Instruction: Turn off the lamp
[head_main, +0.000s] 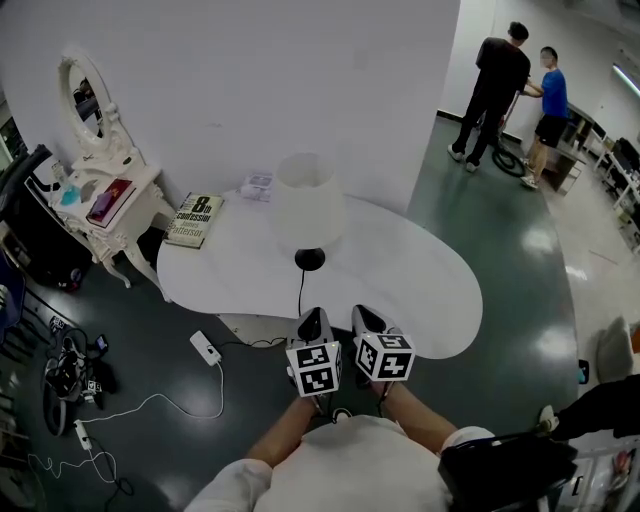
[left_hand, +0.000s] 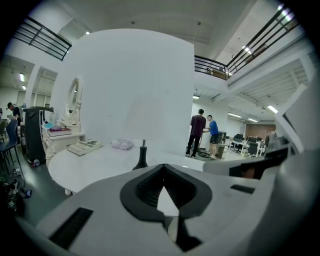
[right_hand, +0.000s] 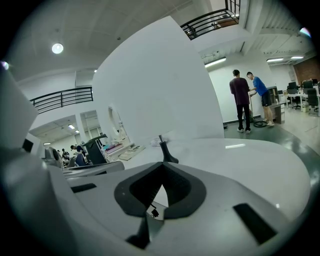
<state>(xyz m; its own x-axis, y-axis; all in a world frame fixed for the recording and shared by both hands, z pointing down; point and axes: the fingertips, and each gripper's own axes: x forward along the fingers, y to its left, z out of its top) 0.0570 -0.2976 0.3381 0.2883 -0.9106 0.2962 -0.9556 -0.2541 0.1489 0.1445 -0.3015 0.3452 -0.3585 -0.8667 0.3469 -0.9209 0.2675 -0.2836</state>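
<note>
Near the middle of the white counter (head_main: 425, 275), the lamp (head_main: 308, 205) is stood upright, its long axis vertical, with the white shade on top and the black base (head_main: 310, 259) set on the counter. Its cord (head_main: 300, 290) is led from the base toward the near edge. At that edge, the left gripper (head_main: 313, 318) and the right gripper (head_main: 365, 315) are held side by side, pointed toward the lamp. Both pairs of jaws are clenched on nothing.
</note>
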